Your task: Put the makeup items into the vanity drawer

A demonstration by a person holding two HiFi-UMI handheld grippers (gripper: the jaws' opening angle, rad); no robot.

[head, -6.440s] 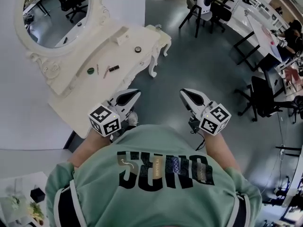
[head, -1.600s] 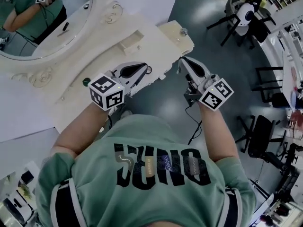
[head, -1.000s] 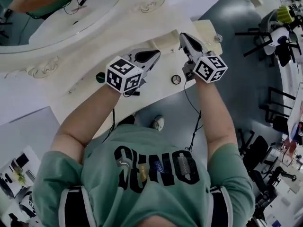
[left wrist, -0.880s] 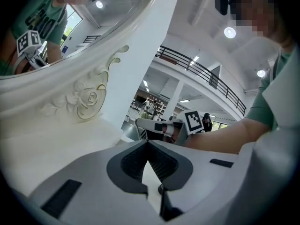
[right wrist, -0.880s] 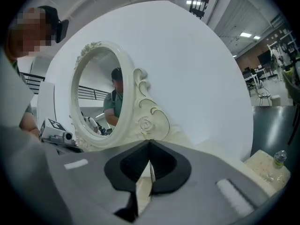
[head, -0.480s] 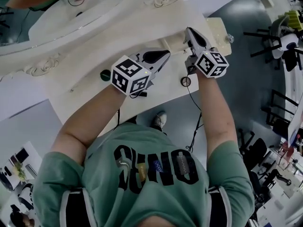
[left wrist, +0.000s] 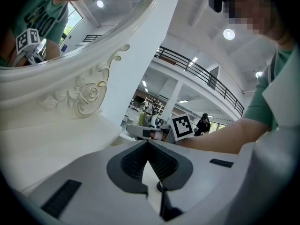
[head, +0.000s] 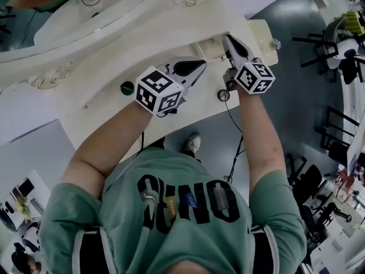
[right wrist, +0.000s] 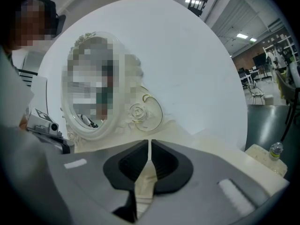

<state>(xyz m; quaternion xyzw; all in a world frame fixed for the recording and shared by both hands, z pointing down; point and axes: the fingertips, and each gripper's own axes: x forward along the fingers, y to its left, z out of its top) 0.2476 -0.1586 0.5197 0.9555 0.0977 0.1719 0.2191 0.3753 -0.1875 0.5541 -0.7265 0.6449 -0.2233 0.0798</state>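
The cream vanity point(head: 97, 104) fills the upper half of my head view, with its oval mirror point(head: 68, 10) running off the top left corner and showing again in my right gripper view, carved frame and all. Both grippers are over the tabletop. My left gripper point(head: 197, 70) hangs above the middle of the top, and in its own view point(left wrist: 148, 143) the jaws are pressed together at the tips with nothing between them. My right gripper point(head: 230, 41) reaches further back, its tips just beside a small raised box point(head: 208, 49) that may be the drawer unit, though I can't be sure from this angle. Its own view point(right wrist: 149, 143) shows the jaws closed to a hairline slit and holding nothing. A green round pot point(head: 126, 88) sits on the tabletop left of the left gripper's marker cube. A small dark-rimmed round compact point(head: 223, 95) lies near the front edge, just beside the right gripper's cube.
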